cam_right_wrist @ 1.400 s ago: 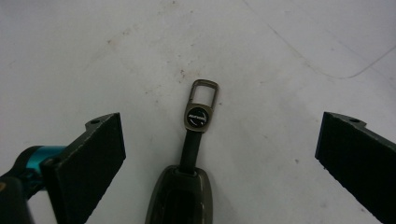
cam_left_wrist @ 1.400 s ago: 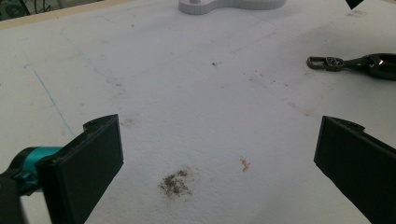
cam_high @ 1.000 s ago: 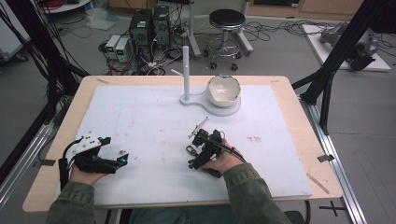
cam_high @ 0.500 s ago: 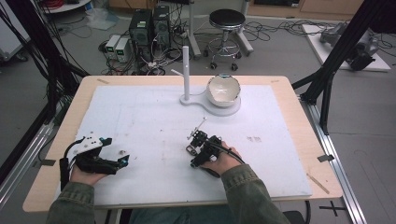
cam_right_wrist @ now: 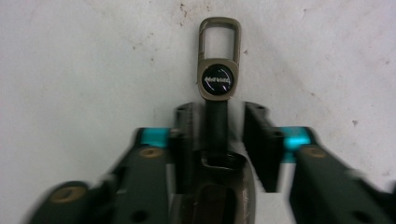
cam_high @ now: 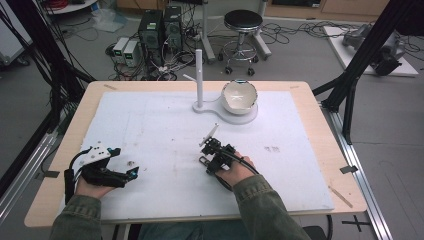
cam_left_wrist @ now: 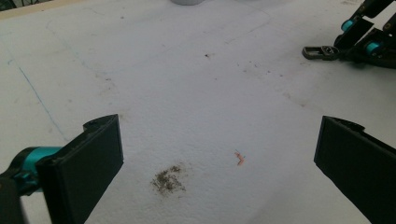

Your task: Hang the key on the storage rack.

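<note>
A keychain point(cam_right_wrist: 216, 79) lies on the white board: a dark strap, a round logo badge and a bronze clasp. My right gripper point(cam_right_wrist: 217, 116) rests low at the board's middle point(cam_high: 207, 152). Its jaws have just been closing and now sit shut on the keychain's wider leather end, blurred, with the clasp point(cam_high: 202, 161) sticking out past the tips. The left gripper view shows that clasp point(cam_left_wrist: 321, 52) at its upper right. My left gripper point(cam_high: 125, 161) rests at the board's near left. Its jaws point(cam_left_wrist: 217, 163) stand wide open over bare board with nothing between them.
A white bowl point(cam_high: 239, 96) sits on a white stand base point(cam_high: 250, 118) with an upright post point(cam_high: 199, 75) at the board's far middle. A dirt smudge point(cam_left_wrist: 168, 179) and a pink scrap point(cam_left_wrist: 240, 158) mark the white board point(cam_high: 150, 125).
The right gripper's jaws have drawn together from wide apart onto the keychain. Both hands have stayed in place, and the left gripper is unchanged.
</note>
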